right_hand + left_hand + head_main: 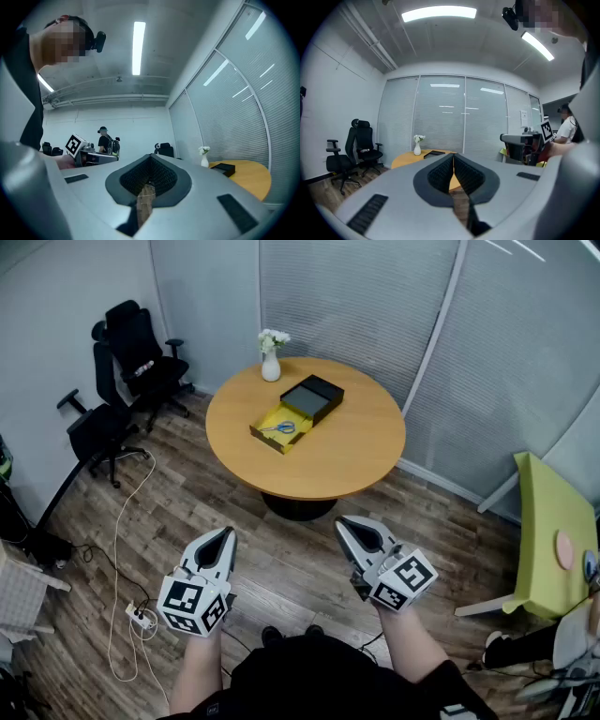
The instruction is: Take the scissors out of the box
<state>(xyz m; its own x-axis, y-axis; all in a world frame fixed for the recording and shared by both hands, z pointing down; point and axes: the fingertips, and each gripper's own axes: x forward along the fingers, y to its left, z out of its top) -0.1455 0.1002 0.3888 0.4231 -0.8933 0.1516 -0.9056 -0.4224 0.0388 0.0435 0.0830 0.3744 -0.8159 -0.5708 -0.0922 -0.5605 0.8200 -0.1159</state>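
The scissors (279, 427) lie in the open yellow box (266, 438) on the round table (352, 451), well apart from both your grippers.

The box's dark lid (313, 397) sits at its far end, touching it, and a vase (271, 366) of white flowers stands near the table's far edge. You hold the left gripper (227, 533) and right gripper (341, 523) low over the wood floor (281, 549), short of the table, each with its jaws closed together and nothing between them.
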